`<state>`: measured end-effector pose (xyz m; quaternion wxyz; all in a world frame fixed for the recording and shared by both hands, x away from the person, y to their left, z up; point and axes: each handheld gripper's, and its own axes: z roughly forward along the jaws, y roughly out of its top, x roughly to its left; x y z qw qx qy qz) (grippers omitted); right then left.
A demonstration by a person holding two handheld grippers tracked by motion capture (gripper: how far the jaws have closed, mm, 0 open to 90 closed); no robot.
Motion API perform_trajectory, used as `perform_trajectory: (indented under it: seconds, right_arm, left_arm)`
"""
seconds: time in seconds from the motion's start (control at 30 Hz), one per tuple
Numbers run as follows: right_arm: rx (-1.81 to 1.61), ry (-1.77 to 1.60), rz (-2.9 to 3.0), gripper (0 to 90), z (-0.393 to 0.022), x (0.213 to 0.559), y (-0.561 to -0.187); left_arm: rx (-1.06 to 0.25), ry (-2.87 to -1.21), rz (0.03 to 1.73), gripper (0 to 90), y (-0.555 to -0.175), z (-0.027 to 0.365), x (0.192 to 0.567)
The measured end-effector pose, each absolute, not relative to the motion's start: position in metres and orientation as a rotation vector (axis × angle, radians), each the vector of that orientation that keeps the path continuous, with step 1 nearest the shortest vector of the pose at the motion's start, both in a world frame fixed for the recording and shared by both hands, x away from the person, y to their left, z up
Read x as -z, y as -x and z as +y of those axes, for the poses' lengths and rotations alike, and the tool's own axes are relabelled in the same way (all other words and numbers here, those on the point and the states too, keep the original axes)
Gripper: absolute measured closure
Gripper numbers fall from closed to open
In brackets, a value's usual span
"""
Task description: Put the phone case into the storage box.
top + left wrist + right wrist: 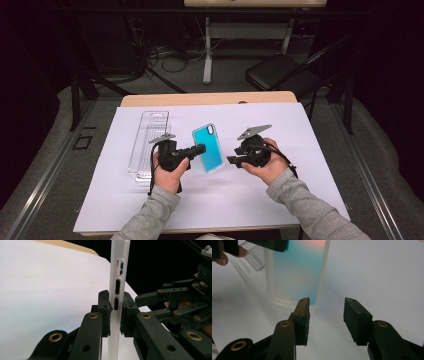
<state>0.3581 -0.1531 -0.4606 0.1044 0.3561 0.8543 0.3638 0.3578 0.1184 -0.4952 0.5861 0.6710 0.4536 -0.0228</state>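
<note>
A: Case [210, 148], where was it?

B: I had it held up off the sheet [300, 200] near the middle, with the clear tray [149, 145] toward the sheet's left edge.

A: Your left gripper [199, 149]?

B: Pinching the case's side edge [116, 315], pads pressed on both faces.

A: And the right gripper [231, 161]?

B: Spread, nothing between its pads [302, 315], just short of the case's lower corner [294, 301].

No readable text, label, brand, number or sign anywhere on the things in view.
</note>
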Motion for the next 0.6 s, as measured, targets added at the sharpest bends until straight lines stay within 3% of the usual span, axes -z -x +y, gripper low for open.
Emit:
perform_trajectory:
  seconds: [0.6]
  right_arm:
    - [-1.185,-0.970,2.466,54.4,-0.163,0.458,-0.353]
  left_arm:
    - [-0.063,-1.657,0.854,81.2,-0.345,0.128,0.480]
